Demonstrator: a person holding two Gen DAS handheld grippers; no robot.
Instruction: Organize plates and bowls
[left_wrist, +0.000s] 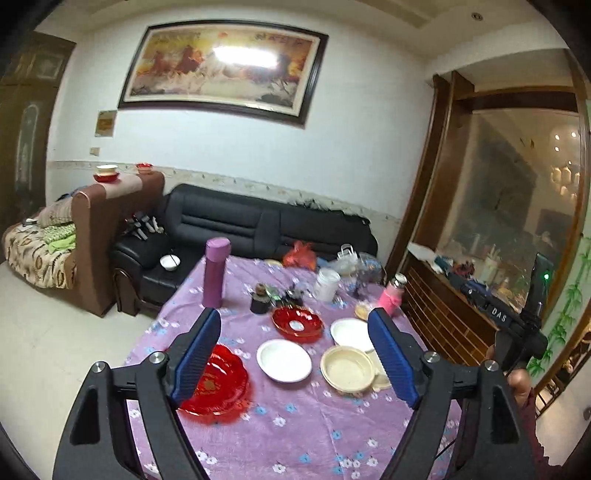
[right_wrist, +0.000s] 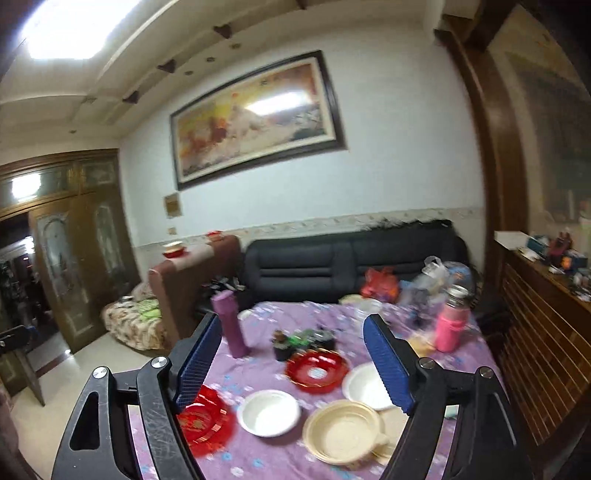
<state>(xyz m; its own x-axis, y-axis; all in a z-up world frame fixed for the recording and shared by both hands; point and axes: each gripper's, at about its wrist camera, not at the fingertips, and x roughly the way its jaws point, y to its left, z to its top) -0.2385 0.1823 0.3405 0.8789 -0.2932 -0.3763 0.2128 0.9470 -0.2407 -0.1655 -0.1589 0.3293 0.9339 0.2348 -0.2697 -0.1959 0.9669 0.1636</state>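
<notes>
Left to right on the purple-clothed surface (left_wrist: 295, 424): red scalloped plate (left_wrist: 218, 384), white bowl (left_wrist: 283, 360), cream bowl (left_wrist: 347, 368), with a red dish (left_wrist: 297, 323) and white plate (left_wrist: 351, 334) behind. Left gripper (left_wrist: 295, 358) and right gripper (right_wrist: 291, 363) hover above, fingers (left_wrist: 197, 354) spread wide, holding nothing.

Purple flask (left_wrist: 216, 272) on floral tablecloth (left_wrist: 295, 435), pink bottle (left_wrist: 392, 295), black sofa (left_wrist: 266, 221), framed painting (left_wrist: 225, 70)
</notes>
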